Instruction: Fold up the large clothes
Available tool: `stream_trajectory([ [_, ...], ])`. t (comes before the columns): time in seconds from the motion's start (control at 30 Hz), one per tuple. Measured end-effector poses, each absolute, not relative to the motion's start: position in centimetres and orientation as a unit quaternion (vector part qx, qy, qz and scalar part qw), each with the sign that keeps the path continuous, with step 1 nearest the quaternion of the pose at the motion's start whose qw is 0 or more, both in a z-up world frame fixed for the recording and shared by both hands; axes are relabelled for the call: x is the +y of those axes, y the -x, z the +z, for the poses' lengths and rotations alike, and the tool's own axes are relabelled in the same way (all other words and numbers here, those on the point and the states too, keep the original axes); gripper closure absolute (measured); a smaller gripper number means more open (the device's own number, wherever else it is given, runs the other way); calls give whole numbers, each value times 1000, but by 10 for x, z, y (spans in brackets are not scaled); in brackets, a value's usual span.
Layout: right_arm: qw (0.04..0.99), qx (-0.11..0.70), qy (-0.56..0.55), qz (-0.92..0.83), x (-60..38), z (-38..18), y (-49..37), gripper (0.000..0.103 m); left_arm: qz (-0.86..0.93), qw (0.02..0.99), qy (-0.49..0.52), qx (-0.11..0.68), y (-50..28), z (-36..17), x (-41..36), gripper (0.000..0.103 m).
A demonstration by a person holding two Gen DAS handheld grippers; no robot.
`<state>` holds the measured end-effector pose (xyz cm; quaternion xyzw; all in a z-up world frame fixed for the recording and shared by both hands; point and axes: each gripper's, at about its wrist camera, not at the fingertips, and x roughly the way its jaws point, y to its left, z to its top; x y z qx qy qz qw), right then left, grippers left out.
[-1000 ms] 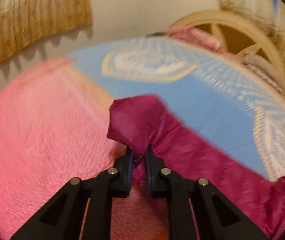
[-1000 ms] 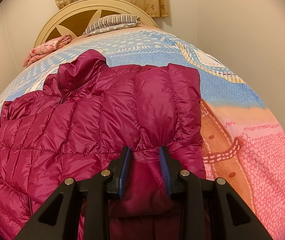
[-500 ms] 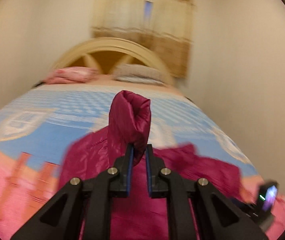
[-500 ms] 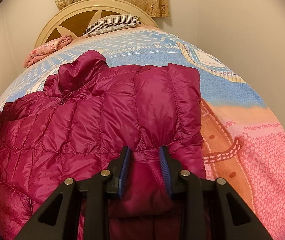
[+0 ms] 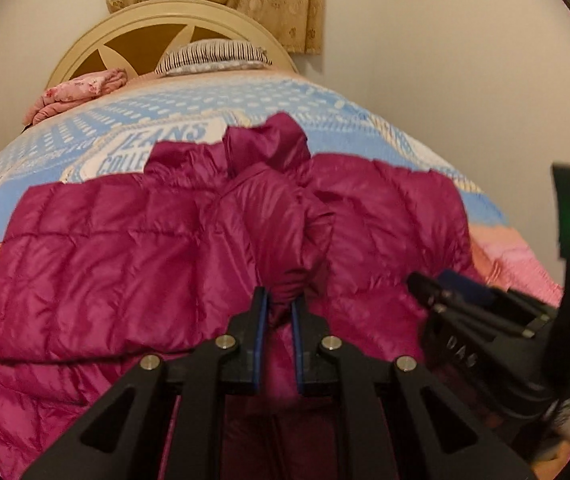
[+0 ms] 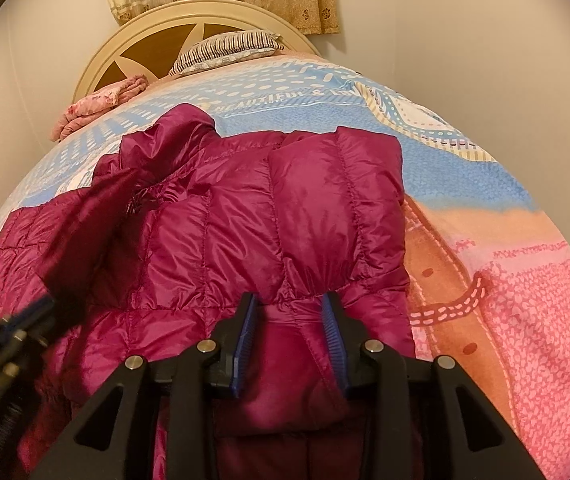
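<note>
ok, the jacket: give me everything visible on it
The jacket is a magenta quilted puffer with a shiny, nylon-like shell and stitched channels. It lies spread on the bedspread, collar toward the headboard, the right-hand sleeve folded over the body. The left gripper pinches a bunched, lifted sleeve end; the right gripper has fabric between its wider-set fingers, and whether it clamps is unclear.
</note>
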<state>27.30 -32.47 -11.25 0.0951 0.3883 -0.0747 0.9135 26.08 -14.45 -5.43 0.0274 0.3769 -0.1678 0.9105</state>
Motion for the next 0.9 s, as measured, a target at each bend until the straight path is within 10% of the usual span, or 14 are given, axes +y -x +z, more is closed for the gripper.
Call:
stream_trajectory([
  [0.9, 913, 391, -86, -74, -321, -113, -275, 63, -197, 897, -113, 380, -210, -59, -158, 82],
])
